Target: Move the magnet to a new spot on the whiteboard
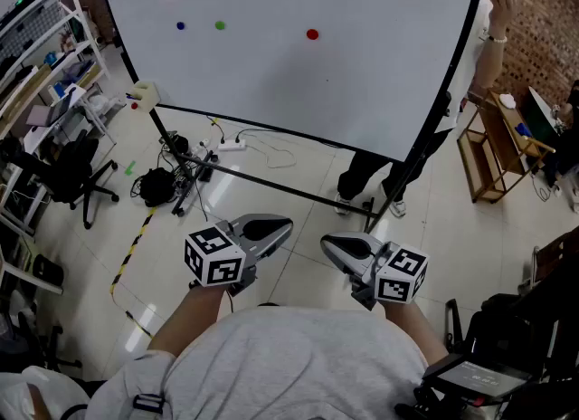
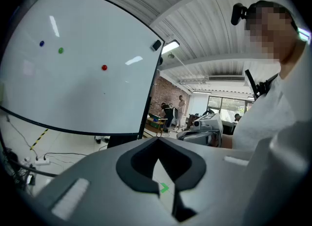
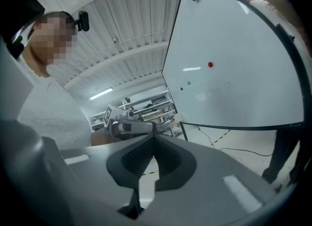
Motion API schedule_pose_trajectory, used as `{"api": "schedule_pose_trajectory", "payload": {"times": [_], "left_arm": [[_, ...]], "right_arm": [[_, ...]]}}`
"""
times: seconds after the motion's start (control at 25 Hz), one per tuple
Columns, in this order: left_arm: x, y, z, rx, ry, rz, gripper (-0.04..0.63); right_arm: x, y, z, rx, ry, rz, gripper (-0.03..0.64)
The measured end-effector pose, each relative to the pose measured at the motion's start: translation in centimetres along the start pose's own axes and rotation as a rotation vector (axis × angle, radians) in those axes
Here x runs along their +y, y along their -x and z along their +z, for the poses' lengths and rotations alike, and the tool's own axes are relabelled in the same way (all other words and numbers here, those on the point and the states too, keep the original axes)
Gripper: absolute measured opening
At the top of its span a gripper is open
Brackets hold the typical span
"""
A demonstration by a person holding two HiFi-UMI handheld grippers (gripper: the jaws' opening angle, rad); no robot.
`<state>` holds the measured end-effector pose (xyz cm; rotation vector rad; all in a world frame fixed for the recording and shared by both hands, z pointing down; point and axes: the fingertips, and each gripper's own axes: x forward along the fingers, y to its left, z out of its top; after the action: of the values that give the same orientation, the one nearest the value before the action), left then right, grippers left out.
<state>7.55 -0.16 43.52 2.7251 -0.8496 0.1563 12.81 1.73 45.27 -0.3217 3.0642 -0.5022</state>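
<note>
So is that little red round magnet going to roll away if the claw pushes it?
Probably not: the small red round magnet clings partway up the upright white whiteboard unsupported, so it likely slides rather than rolls. It looks tiny, so likely light, hard and easy to fumble.

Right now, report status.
Left gripper and right gripper shut, empty. Red magnet, green magnet, blue magnet on whiteboard, untouched. Person standing at board's right edge.

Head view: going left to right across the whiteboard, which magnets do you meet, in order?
Blue magnet → green magnet → red magnet, all stuck on the whiteboard.
</note>
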Motion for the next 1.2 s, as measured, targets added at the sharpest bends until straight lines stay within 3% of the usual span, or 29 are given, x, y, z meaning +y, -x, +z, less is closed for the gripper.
{"api": "schedule_pose_trajectory", "payload": {"times": [0.2, 0.4, 0.76, 0.96, 1.2], "left_arm": [[4.0, 0.7, 0.6, -0.015, 0.013, 0.006, -0.018], [11.0, 1.1, 1.5, -0.011, 0.037, -0.013, -0.018], [22.6, 1.5, 5.9, 0.011, 0.01, -0.131, -0.018], [24.6, 1.2, 7.7, 0.012, -0.036, -0.219, -0.018], [25.1, -0.3, 8.3, 0.012, -0.042, -0.259, -0.018]], "right_arm": [[-1.8, -2.7, -0.8, 0.024, -0.001, -0.002, 0.003], [-5.6, -7.5, -0.3, 0.041, 0.005, -0.035, 0.004], [-12.4, -17.0, 3.0, 0.012, 0.03, -0.148, 0.005], [-14.4, -18.1, 4.0, 0.007, 0.076, -0.267, 0.005], [-15.9, -17.4, 6.1, 0.014, 0.157, -0.331, 0.005]]}}
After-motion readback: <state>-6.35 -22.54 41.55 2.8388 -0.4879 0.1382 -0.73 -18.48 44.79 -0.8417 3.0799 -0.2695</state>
